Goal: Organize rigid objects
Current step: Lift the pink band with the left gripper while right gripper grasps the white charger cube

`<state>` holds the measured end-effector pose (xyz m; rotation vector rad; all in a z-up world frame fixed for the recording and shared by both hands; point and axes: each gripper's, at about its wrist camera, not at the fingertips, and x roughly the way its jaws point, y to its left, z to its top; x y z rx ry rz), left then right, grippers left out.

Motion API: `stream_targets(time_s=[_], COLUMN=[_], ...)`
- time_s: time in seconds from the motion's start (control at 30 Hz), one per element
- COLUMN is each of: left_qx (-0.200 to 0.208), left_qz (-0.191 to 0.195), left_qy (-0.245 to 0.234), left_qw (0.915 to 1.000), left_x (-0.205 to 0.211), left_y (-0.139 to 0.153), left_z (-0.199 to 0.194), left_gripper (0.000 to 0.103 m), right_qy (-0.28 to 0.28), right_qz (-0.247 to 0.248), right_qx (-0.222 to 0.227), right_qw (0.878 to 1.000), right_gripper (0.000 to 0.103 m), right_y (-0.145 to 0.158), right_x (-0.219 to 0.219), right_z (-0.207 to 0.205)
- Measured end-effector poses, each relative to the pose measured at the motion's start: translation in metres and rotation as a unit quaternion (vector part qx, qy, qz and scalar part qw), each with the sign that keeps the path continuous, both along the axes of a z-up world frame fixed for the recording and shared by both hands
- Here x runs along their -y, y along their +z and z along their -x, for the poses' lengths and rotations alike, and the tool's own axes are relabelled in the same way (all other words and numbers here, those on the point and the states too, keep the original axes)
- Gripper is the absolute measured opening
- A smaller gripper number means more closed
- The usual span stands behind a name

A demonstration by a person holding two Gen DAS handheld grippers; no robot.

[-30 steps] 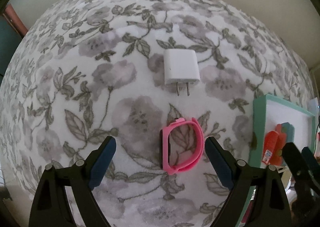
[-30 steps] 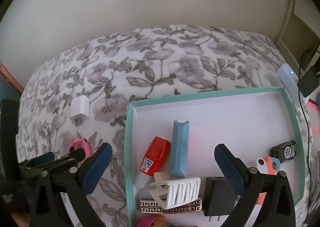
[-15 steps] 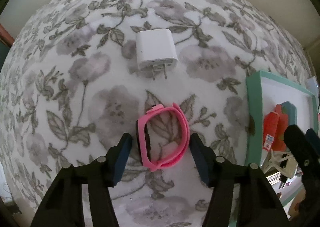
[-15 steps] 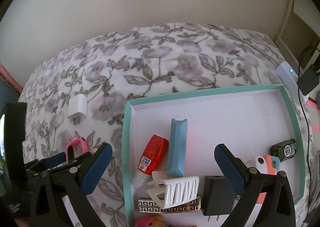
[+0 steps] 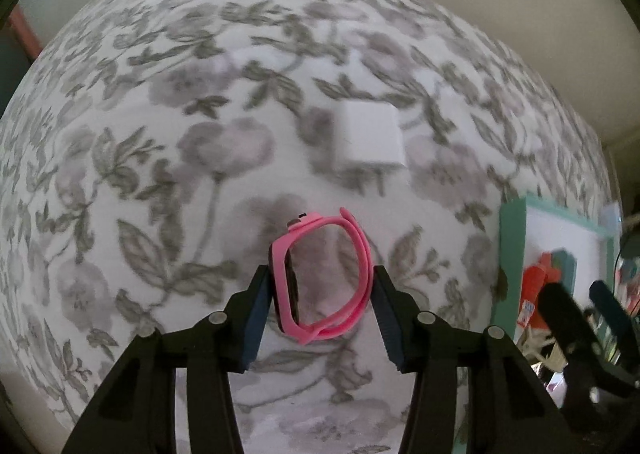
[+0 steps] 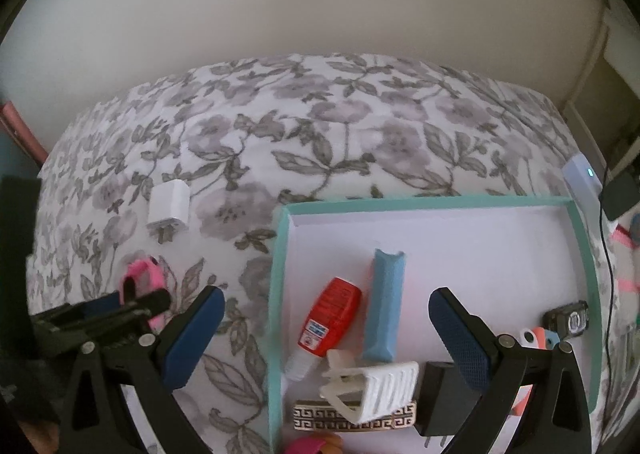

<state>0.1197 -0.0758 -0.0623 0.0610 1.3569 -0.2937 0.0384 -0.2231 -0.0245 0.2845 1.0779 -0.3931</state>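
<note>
Left gripper [image 5: 318, 296] is clamped on the pink silicone wristband with a dark watch face [image 5: 320, 278], one pad on each side of the loop. Band stands on edge; whether it is clear of the floral cloth on the worktop [image 5: 160, 174] I cannot tell. Risk: the loop is soft, so squeeze may fold it and let it spring out of the pads. White square plug charger [image 5: 370, 140] lies beyond the band, apart from it. Teal-rimmed white tray [image 5: 510, 254] is to the band's right.

Right wrist view: right gripper [image 6: 326, 330] hangs with its pads wide apart, holding nothing, over the tray's left rim. Tray end nearest this gripper is crowded: red glue bottle [image 6: 328, 318], blue plastic bar [image 6: 384, 306], white hair claw clip [image 6: 374, 384]. Risk: the band, once carried over, knocks the rim or lands on these. The right gripper also sits in that path.
</note>
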Motion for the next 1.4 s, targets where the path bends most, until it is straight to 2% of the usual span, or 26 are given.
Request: stream_targets(time_s=[0.3,0.53,0.73,0.93,1.13,1.27,1.4], left_qx=[0.024,0.03,0.035,0.026,0.016,0.013,0.011], left_qz=[0.015,0.045,0.053,0.057,0.059,0.058,0.057], left_qy=[0.071,0.149,0.158,0.151,0.146,0.141,0.13], left_qw=[0.9971,0.9873,0.9854,0.9866,0.9875,0.9882,0.9898], left_x=[-0.063,-0.119,-0.128,-0.121,-0.118,-0.114,-0.107], left_y=[0.013,0.023,0.027,0.024,0.018,0.017,0.018], left_z=[-0.032,-0.047,-0.05,-0.048,-0.05,-0.049,-0.047], left_gripper=[0.051,0.051,0.051,0.051,0.051,0.051,0.051], right_qy=[0.05,0.102,0.127,0.122,0.127,0.115,0.11], right_qz=[0.022,-0.02,-0.021,-0.016,-0.005,-0.033,-0.046], right_qx=[-0.01,0.013,0.01,-0.003,-0.005,0.006,0.004], right_qw=[0.998,0.994,0.992,0.992,0.992,0.993,0.993], right_gripper=[0.103,0.103,0.103,0.084,0.062,0.046,0.045], right_y=[-0.005,-0.012,-0.034,-0.053,-0.054,-0.051,-0.048], right_x=[-0.034,-0.074,-0.097,-0.097,-0.095,-0.087,-0.085], right_z=[-0.038,-0.086,-0.121,-0.141,-0.144,-0.137,-0.126])
